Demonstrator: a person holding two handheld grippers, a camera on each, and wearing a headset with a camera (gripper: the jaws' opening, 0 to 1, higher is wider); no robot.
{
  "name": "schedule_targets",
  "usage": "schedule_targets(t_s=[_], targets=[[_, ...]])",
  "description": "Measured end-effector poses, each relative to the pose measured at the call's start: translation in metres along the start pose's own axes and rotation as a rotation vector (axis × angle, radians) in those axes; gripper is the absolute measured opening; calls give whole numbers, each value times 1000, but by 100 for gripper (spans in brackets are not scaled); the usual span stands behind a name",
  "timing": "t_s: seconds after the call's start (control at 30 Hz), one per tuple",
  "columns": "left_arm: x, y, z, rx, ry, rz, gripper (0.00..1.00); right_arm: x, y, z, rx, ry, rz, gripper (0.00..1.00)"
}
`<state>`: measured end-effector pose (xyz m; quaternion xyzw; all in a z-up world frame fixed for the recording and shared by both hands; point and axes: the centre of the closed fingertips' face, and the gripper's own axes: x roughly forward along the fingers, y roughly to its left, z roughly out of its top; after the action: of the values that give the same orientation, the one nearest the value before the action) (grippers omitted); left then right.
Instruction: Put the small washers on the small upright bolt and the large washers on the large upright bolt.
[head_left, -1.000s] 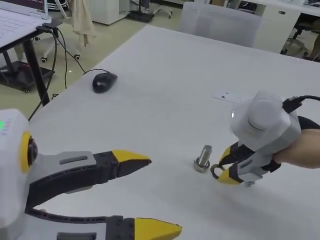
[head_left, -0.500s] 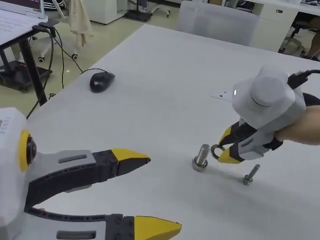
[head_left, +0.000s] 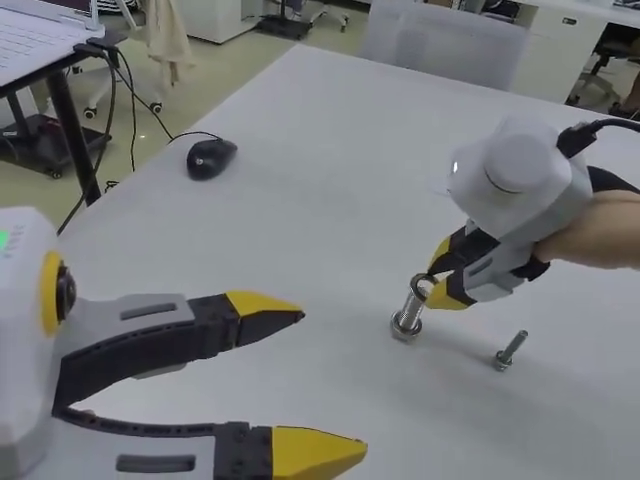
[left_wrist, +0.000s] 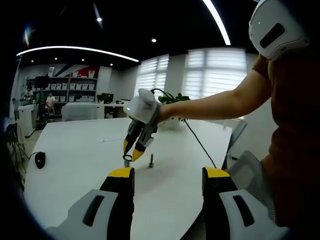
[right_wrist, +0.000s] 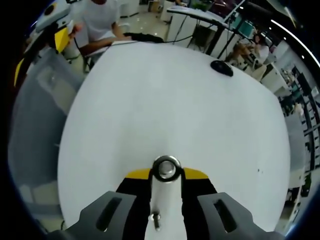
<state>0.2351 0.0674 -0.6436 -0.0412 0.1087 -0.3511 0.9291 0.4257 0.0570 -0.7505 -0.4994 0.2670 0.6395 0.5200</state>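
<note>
right tool (head_left: 432, 288): pinching large washer (head_left: 424, 291) | washer at top end of large bolt (head_left: 407, 318), right of centre on bench (head_left: 320, 170) | bolt axis upright, just below tool | left tool (head_left: 330, 385): spread, empty, near left, well apart | right tool nearer

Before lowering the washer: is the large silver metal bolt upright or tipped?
Upright: the large silver metal bolt stands on its head on the white table.
</note>
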Motion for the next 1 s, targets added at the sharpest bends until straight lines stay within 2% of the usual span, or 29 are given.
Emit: schedule_targets(t_s=[0.33, 1.0], targets=[[-3, 6, -3, -10, -2, 13, 53, 12, -3, -6, -16, 35, 25, 22], [0, 7, -4, -25, -9, 21, 53, 39, 1, -17, -6, 73, 76, 23]])
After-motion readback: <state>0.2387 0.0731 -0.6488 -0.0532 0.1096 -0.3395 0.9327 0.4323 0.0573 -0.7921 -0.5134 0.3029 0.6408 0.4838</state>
